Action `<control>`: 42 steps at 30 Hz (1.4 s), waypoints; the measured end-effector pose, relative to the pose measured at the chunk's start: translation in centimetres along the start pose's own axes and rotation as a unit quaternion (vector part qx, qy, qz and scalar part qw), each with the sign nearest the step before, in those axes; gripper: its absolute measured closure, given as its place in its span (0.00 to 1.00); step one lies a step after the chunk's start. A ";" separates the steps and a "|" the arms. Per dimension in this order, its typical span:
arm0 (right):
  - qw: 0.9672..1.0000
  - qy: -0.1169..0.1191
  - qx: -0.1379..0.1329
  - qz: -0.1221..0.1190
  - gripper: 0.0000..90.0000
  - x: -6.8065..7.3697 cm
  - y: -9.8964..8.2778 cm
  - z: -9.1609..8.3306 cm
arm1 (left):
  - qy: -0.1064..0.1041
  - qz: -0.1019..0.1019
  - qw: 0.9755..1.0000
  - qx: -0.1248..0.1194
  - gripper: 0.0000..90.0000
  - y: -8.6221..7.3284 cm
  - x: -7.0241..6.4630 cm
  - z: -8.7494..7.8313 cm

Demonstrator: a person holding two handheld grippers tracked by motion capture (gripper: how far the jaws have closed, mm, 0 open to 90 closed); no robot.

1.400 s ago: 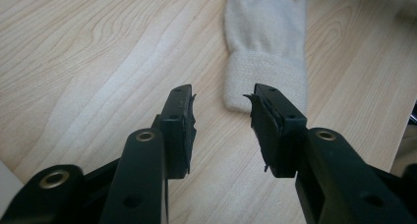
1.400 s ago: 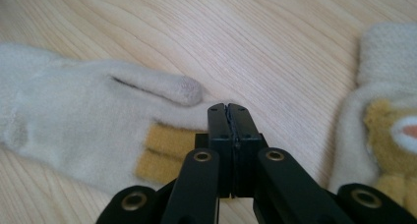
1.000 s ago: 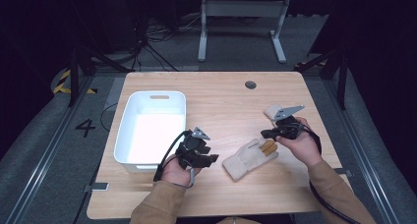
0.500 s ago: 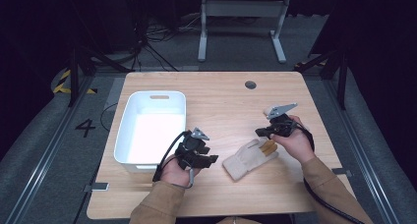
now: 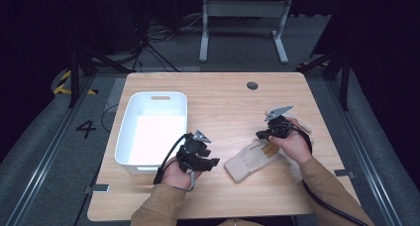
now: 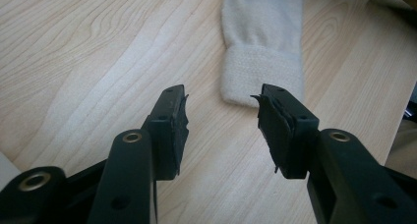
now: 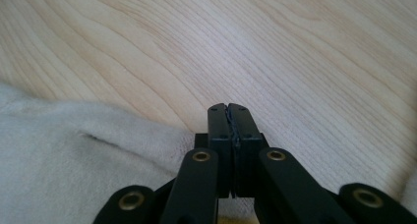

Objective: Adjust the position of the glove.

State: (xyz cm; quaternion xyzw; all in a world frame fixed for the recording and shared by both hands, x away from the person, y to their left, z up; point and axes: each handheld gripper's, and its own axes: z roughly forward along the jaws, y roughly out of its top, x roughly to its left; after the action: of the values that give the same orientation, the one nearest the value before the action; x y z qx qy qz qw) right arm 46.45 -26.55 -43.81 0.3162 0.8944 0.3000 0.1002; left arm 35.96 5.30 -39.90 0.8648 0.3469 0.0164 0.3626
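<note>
Glove (image 5: 250, 159) flat on table (image 5: 223, 102), front-centre, btwn grippers. L gripper (image 6: 221, 123) jaws apart, aimed at cuff, not touching. R gripper (image 7: 229, 117) jaws together, empty, at glove's finger end. White bin (image 5: 153, 129) left of L gripper.

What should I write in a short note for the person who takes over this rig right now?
Left gripper: open, empty, jaws aimed at the glove's cuff, apart from it.
Right gripper: shut with nothing visible between the jaws, low over the table beside the glove's finger end.
Glove: flat on the table between the two grippers, cuff toward the left one.
Bin: white, at the table's left side, nothing visible inside.
Done: nothing visibly finished; the glove is not gripped or lifted.
Left: probably grasp the glove, cuff first with the left gripper, and perhaps move it to the bin.
</note>
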 end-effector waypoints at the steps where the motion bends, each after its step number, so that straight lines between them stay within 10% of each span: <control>1: 1.000 0.001 0.003 0.002 1.00 -0.1 -0.1 0.0 | -0.001 0.002 1.000 0.001 0.60 0.0 0.0 0.0; 42: 0.997 0.009 0.075 0.011 1.00 2.3 -3.3 -2.6 | -0.029 0.034 0.999 0.008 0.57 2.7 -0.7 1.7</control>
State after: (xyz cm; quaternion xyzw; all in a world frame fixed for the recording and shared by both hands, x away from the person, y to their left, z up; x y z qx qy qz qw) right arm 42.03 -28.45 -43.68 0.3296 0.9118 0.2364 0.0647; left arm 37.54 2.49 -39.27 0.8789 0.3071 0.0008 0.3649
